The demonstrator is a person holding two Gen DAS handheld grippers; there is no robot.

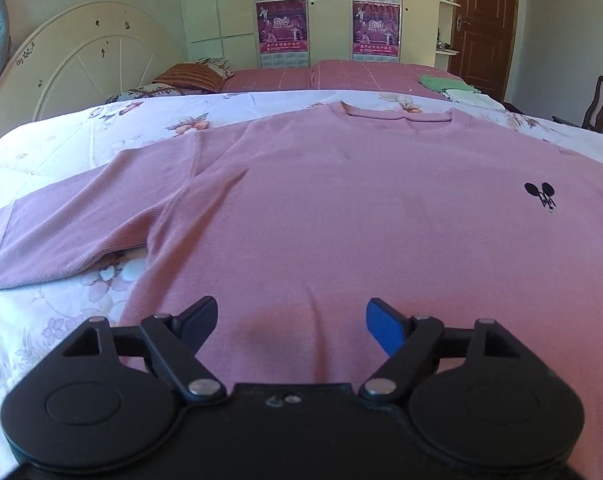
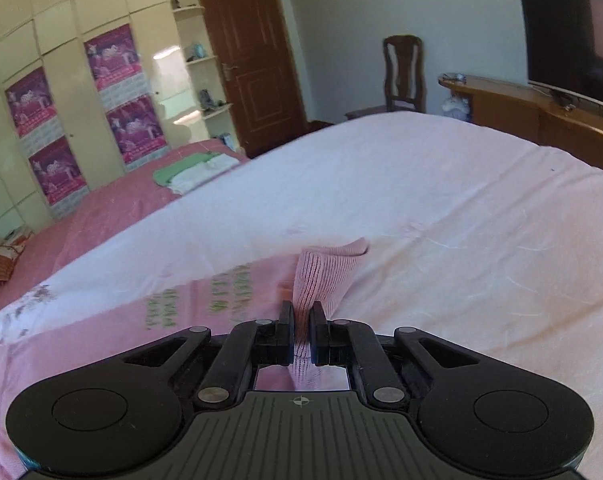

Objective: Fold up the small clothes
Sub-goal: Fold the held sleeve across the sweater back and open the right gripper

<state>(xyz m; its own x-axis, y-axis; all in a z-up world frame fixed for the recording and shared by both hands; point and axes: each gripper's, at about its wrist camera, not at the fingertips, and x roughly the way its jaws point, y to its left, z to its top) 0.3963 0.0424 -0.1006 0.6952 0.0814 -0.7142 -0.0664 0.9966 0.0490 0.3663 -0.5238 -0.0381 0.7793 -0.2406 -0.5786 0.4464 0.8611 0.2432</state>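
Note:
A pink knit sweater [image 1: 341, 208] lies flat, front up, on the floral bed sheet [image 1: 61, 148]. Its collar points away from me and a small black mouse logo [image 1: 541, 196] sits on the chest. One sleeve [image 1: 61, 236] stretches out to the left. My left gripper [image 1: 291, 322] is open, hovering just above the sweater's hem near its left side. My right gripper [image 2: 301, 328] is shut on a ribbed pink sleeve cuff [image 2: 325, 276], which stands up between the fingers above the bed.
A second bed with a pink cover [image 1: 341, 74] lies beyond, with folded green and white clothes [image 1: 449, 86] on it. A round headboard [image 1: 81, 64] stands at left. A wardrobe [image 2: 81, 92], a door, a wooden chair [image 2: 403, 72] and a TV stand [image 2: 541, 108] surround the beds.

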